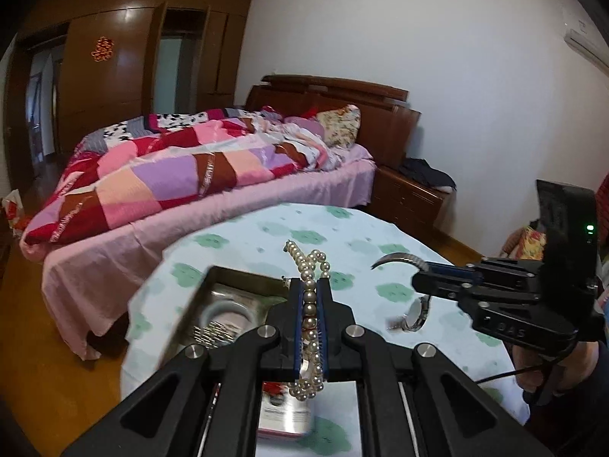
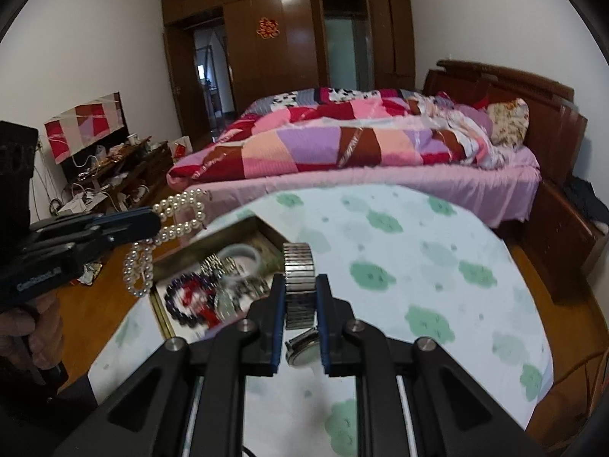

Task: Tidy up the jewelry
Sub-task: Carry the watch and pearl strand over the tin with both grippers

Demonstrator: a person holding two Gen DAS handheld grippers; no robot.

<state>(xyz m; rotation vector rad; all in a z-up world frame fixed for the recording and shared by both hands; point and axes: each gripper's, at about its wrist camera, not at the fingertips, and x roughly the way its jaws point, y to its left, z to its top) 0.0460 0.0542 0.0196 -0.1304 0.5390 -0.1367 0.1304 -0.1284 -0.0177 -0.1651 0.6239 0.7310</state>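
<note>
Jaws, left: closed tight on the pearl necklace (image 1: 311, 297), the blue pads of the left gripper (image 1: 310, 285) pinching the strand along their length.
Pearl necklace: runs lengthwise between the left pads; one loop sticks out past the tips, another hangs below behind them (from the right wrist view it dangles in loops off the gripper's tip, beside the tin's near corner).
Jaws, right: the right gripper (image 2: 300, 289) stands nearly closed, pads pressing both edges of the band of the wristwatch (image 2: 300, 289).
Wristwatch: metal stretch band clamped between the right pads, its free end arching up beyond the tips; the round case (image 2: 302, 348) hangs lower, between the pads' rear ends, clear of the cloth.
Tin box (image 1: 228, 297): open, on the desk (image 1: 365, 236) at its left edge, holding a pale bangle (image 2: 243, 253), dark beaded bracelets (image 2: 190, 297) and metal chains (blurred, hard to separate).
Desk: covered with a white cloth printed with green patches.
Hands: a person's hand (image 2: 34, 327) grips the left gripper's handle.
Behind: bed (image 2: 361, 144) with a patchwork quilt.
</note>
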